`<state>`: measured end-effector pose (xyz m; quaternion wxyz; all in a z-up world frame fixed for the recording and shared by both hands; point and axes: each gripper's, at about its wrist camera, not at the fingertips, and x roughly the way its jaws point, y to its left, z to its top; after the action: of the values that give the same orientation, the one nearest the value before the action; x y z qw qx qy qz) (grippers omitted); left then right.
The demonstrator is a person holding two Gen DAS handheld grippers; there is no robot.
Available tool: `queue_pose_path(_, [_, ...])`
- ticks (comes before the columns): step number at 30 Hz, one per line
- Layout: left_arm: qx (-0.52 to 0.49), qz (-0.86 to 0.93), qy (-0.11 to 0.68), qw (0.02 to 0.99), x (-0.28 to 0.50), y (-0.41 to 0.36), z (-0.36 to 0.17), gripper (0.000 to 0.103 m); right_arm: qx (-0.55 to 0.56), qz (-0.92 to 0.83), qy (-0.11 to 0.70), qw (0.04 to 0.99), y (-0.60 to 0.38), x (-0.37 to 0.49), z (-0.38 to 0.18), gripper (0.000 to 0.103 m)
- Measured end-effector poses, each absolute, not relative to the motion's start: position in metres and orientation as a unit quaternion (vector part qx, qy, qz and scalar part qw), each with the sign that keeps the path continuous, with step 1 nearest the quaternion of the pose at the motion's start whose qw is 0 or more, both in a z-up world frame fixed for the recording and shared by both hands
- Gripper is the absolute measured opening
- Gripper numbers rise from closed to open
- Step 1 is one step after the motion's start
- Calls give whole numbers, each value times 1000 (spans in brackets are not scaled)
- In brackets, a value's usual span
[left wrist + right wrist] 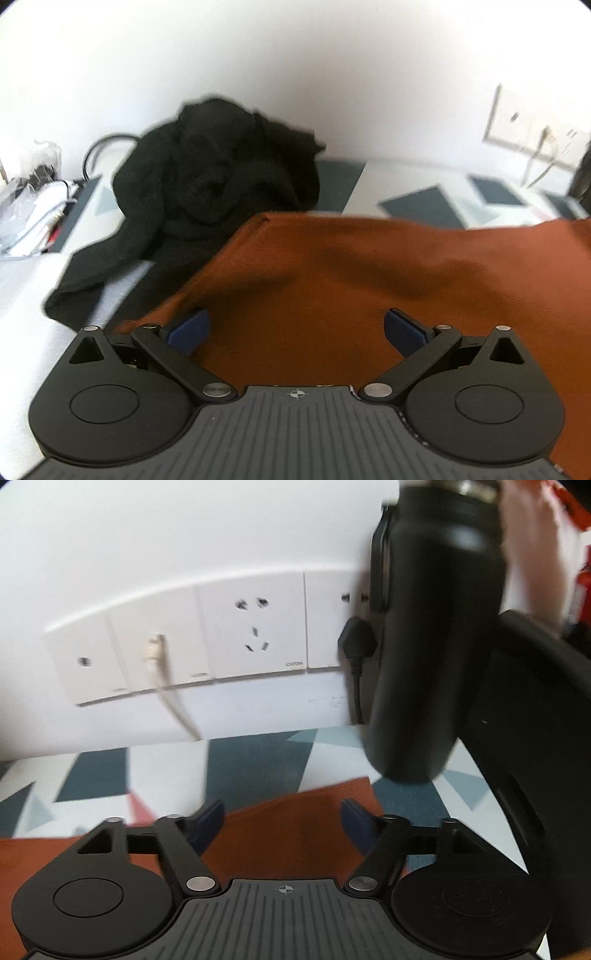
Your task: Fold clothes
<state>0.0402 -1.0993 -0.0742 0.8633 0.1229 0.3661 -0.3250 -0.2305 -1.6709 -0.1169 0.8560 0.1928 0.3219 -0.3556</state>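
Note:
A rust-orange garment (pixel 369 288) lies spread over the table in the left wrist view, its far left corner at the middle of the frame. My left gripper (pixel 295 332) hovers over its near part, open, blue pads apart, nothing between them. Behind it a crumpled black garment (pixel 207 177) is heaped against the wall. In the right wrist view the orange garment's corner (pixel 295 812) reaches under my right gripper (pixel 282 823), which stands open above it with nothing held.
The table (pixel 166 775) has a blue, white and red geometric pattern. A black bottle (pixel 436 627) stands at the right, with a hand (pixel 532 546) near its top. Wall sockets (pixel 251 635) with a white cable and a black plug are behind. Clear plastic clutter (pixel 29 206) lies far left.

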Motion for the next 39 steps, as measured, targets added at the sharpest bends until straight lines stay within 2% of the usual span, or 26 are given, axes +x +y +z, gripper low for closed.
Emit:
queue_pose_path(3, [114, -342, 357, 861, 27, -1070, -53, 103, 203, -353, 310, 859, -1635, -250, -106, 93])
queue_pose_path(8, [87, -360, 346, 862, 5, -1001, -21, 103, 220, -374, 285, 855, -1564, -288, -88, 101])
queue_pose_path(13, [87, -370, 351, 856, -1, -927, -11, 103, 259, -404, 273, 833, -1488, -329, -79, 102])
queue_pose_path(22, [95, -426, 386, 813, -21, -833, -28, 102, 274, -477, 248, 798, -1361, -396, -65, 102])
queue_pose_path(30, [101, -453, 391, 795, -29, -830, -50, 99, 261, -549, 232, 759, -1301, -454, -55, 102])
queue_pose_path(33, [84, -449, 405, 792, -17, -847, -63, 92, 273, -559, 222, 751, -1292, -470, -54, 102])
queue_pose_path(36, [74, -421, 426, 798, -4, -858, -72, 65, 280, -565, 214, 746, -1282, -482, -55, 102])
queue_pose_path(37, [69, -406, 437, 799, 1, -860, -74, 46, 281, -566, 212, 745, -1279, -485, -55, 102])
queue_pose_path(38, [57, -394, 449, 800, 6, -859, -74, 33, 282, -567, 210, 745, -1276, -488, -56, 102])
queue_pose_path(39, [45, -383, 461, 799, 11, -858, -75, 31, 283, -568, 208, 744, -1275, -490, -56, 102])
